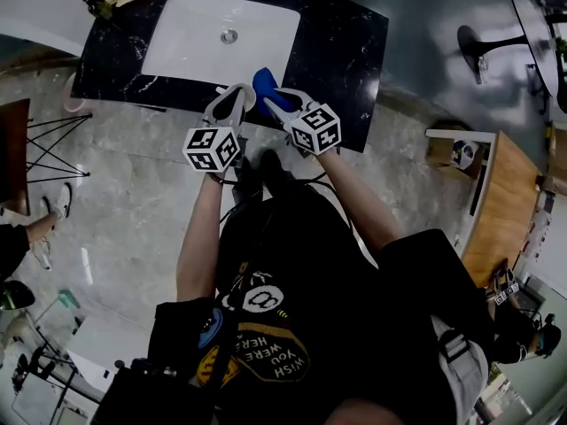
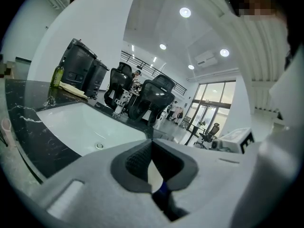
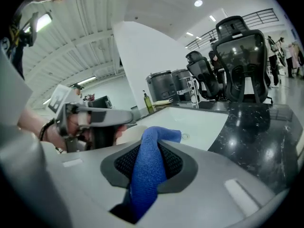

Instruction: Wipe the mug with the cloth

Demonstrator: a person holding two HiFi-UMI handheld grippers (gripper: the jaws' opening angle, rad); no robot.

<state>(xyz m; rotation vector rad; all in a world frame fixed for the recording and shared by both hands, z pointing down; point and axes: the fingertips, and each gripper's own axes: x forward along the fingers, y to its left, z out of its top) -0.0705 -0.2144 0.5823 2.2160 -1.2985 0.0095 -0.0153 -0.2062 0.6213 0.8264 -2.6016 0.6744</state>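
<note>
In the head view both grippers meet over the front edge of the black counter [image 1: 345, 51]. My right gripper [image 1: 271, 104] is shut on a blue cloth [image 1: 264, 81]; in the right gripper view the cloth [image 3: 148, 170] runs up between the pads of this gripper [image 3: 149, 161] and folds over at the top. My left gripper [image 1: 239, 97] is shut on a pale mug, seen as a cream sliver [image 2: 154, 175] between its pads, with a bit of blue cloth [image 2: 163, 190] below. The right gripper view shows the left gripper [image 3: 121, 120] and the mug's rounded side [image 3: 124, 136] just behind the cloth.
A white sink basin [image 1: 190, 47] with a drain [image 1: 229, 35] is set in the counter beyond the grippers. A tap [image 3: 192, 91] and a soap bottle [image 3: 148, 102] stand at its back. A wooden table [image 1: 509, 202] is at the right, and a person's leg [image 1: 44, 224] at the left.
</note>
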